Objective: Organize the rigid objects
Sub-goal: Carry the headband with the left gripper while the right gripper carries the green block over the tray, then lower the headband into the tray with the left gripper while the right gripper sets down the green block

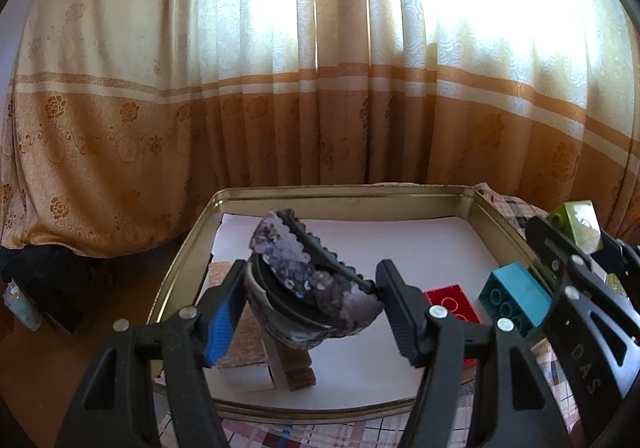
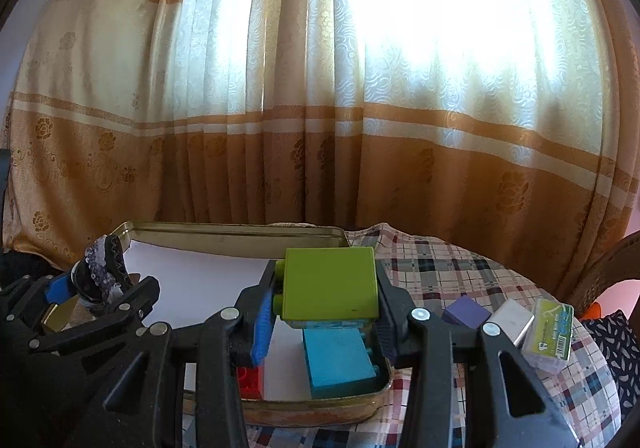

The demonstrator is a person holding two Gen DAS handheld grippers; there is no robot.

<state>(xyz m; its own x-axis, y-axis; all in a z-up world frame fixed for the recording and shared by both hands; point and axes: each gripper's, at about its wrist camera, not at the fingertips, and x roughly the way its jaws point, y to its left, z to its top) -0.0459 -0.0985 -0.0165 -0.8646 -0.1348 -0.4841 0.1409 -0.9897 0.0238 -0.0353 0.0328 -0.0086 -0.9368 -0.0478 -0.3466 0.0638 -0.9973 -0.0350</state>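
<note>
Patterned orange curtain, checked tablecloth

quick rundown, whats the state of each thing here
left gripper: jaws shut on sequined hair clip, held above tray
right gripper: jaws shut on green block, held above tray
tray: open, white liner
teal block: lying in tray
red block: lying in tray

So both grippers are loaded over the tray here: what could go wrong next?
The sequined hair clip sits tilted between the left gripper fingers, so it may twist or slip on release. The green block in the right gripper hangs above the blue block and could land on it and tumble.
</note>
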